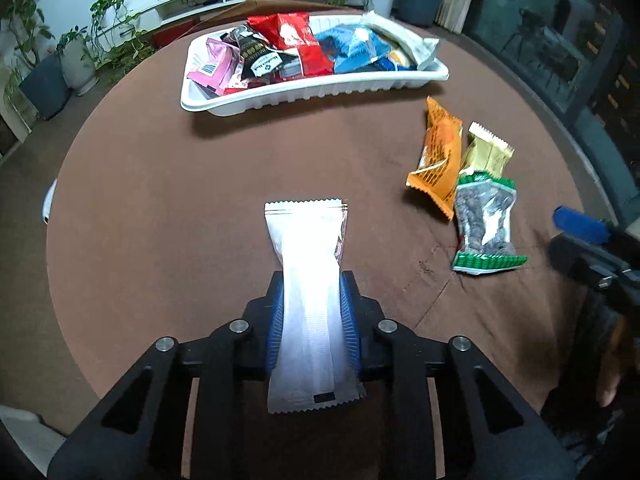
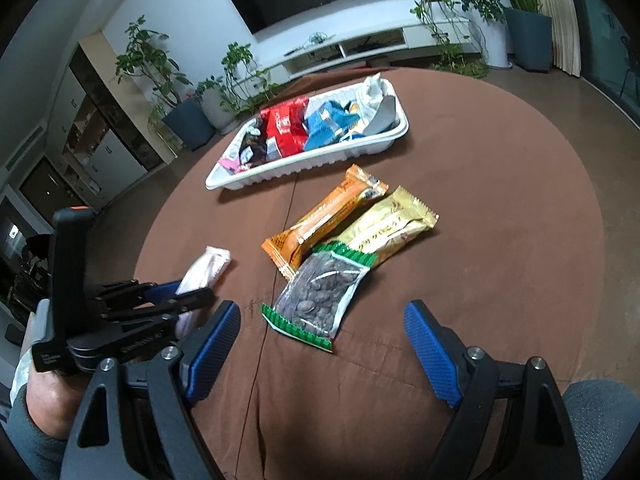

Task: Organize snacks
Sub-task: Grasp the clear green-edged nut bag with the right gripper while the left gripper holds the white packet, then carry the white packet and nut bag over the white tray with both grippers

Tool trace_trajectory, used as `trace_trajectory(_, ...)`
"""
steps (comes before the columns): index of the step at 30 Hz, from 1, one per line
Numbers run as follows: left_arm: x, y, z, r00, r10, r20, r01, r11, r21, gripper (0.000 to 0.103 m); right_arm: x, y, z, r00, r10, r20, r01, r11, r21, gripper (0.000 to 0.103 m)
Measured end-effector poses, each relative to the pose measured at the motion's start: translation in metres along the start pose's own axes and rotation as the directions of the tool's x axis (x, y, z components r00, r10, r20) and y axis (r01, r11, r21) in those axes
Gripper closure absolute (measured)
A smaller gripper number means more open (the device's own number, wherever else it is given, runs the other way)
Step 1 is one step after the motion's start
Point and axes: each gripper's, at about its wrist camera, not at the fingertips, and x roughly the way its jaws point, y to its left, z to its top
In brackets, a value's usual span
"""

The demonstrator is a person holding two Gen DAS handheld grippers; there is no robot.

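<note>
The left claw is squeezed tight on a long, flat, white plastic snack packet. Its two blue pads press on the packet's long sides, a bit nearer the close end than the middle. The far end of the packet sticks out in front of the claw, over the round table with the brown cloth. I cannot tell if that end still rests on the cloth.

This packet looks light and soft. It is thin and would bend or crinkle easily, and the shiny wrap could slip. A hold across the middle, like this one, looks best, so neither end droops much. What is inside may crush, so a gentle squeeze is enough.

The right claw is wide open with nothing in it. Just ahead of it lies a clear bag of dark nuts with green ends. It looks lumpy and a little heavier, best taken across its narrow middle.

Now count. Three packets lie loose on the cloth, ahead and to the right of the left claw: the nut bag, one orange wrapped bar, and one gold wrapped bar. The three overlap a little. With the white packet, that makes four outside.

Far ahead of both claws sits one long white plastic tray, piled with pink, black, red, blue and pale packets. They overlap too much to count.
</note>
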Motion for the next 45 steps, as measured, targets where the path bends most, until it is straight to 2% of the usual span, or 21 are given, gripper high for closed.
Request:
trace_trajectory(7,-0.009,0.011,-0.007,0.996,-0.076,0.051,0.079,0.995,-0.054,0.079,0.018,0.02,0.003,0.996,-0.053,-0.072,0.05,0.998,-0.039,0.017)
trace_trajectory(13,-0.011,0.019,-0.012,0.989,-0.125,0.079,0.131,0.988,-0.083,0.079,0.049,0.028,0.006,0.982,-0.097,-0.16,0.091,0.995,-0.042,0.025)
trace_trajectory(16,-0.01,0.022,-0.014,0.987,-0.139,0.082,0.147,0.985,-0.093,0.079,0.055,0.033,0.01,0.979,-0.134,-0.155,0.125,0.99,-0.068,0.03)
trace_trajectory(19,-0.009,0.023,-0.015,0.985,-0.149,0.09,0.158,0.982,-0.101,0.079,0.059,0.037,0.012,0.975,-0.171,-0.143,0.157,0.982,-0.105,0.041)
trace_trajectory(21,-0.008,0.024,-0.015,0.984,-0.151,0.091,0.16,0.982,-0.099,0.079,0.059,0.037,0.014,0.975,-0.176,-0.137,0.161,0.981,-0.111,0.042)
trace_trajectory(25,-0.006,0.023,-0.016,0.984,-0.156,0.09,0.165,0.981,-0.101,0.079,0.062,0.041,0.016,0.969,-0.21,-0.128,0.188,0.968,-0.164,0.052)
trace_trajectory(28,-0.005,0.024,-0.018,0.984,-0.157,0.088,0.166,0.981,-0.103,0.079,0.059,0.041,0.014,0.971,-0.195,-0.135,0.169,0.968,-0.184,0.062)
trace_trajectory(31,-0.007,0.025,-0.018,0.983,-0.157,0.092,0.166,0.98,-0.109,0.079,0.056,0.04,0.011,0.974,-0.182,-0.139,0.155,0.971,-0.184,0.066)
trace_trajectory(39,-0.01,0.03,-0.017,0.973,-0.205,0.106,0.219,0.965,-0.142,0.079,0.034,0.031,0.004,0.989,-0.084,-0.125,0.071,0.992,-0.107,0.068)
trace_trajectory(45,-0.02,0.036,-0.009,0.961,-0.242,0.137,0.263,0.95,-0.168,0.079,0.006,0.022,0.015,0.997,0.015,-0.081,-0.018,0.999,-0.03,0.068)
